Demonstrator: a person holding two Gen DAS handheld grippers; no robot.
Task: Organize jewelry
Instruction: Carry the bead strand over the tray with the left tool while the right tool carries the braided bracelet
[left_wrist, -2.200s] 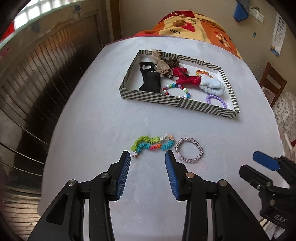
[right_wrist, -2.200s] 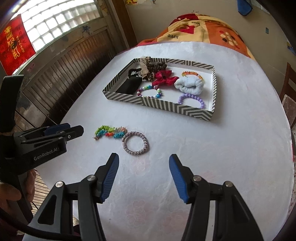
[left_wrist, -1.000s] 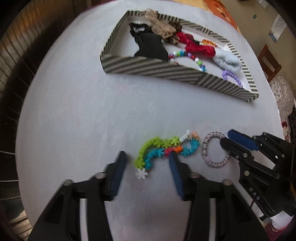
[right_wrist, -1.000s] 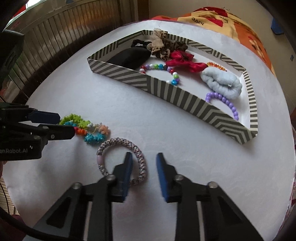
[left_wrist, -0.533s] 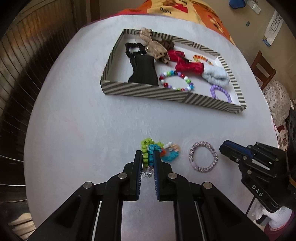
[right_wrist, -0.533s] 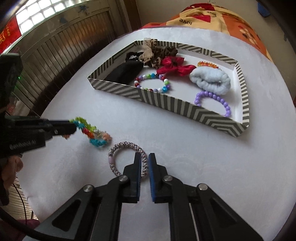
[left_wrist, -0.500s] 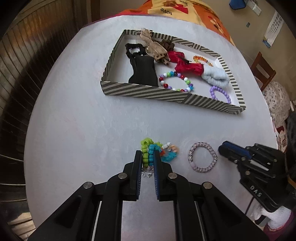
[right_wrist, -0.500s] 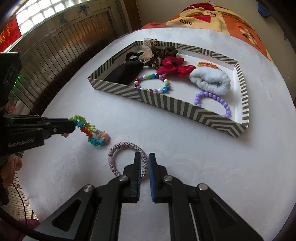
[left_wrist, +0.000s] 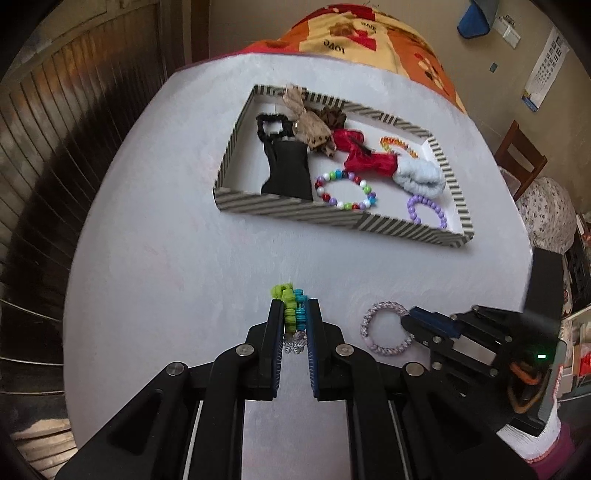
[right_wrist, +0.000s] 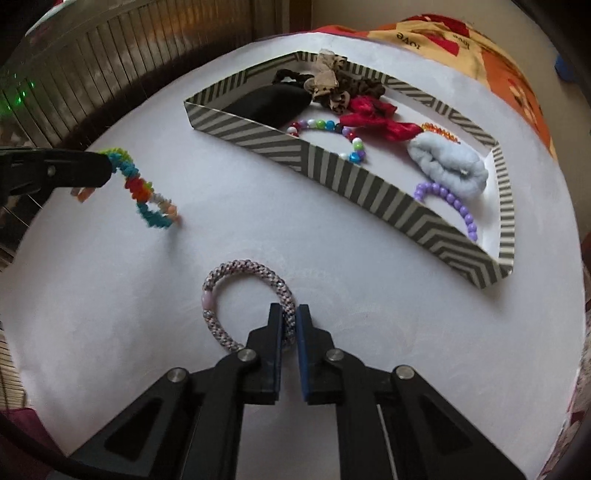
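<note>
The left gripper (left_wrist: 292, 321) is pinching the chain (left_wrist: 291, 308); the right gripper (right_wrist: 289, 325) is clamping the bracelet (right_wrist: 246, 304), lower centre. The dangling chain could snag the tray (left_wrist: 295, 210) wall.

Soft, even daylight fills both views, and the white counter (left_wrist: 155, 258) reads bright without glare. Shadows are faint: a thin one runs along the near wall of the striped tray (right_wrist: 332, 162). Strong fisheye bending curves the counter's edge, and the corners go black. The wooden slats (right_wrist: 122, 48) at the left stay dim. The centre is sharp; the margins smear slightly.
</note>
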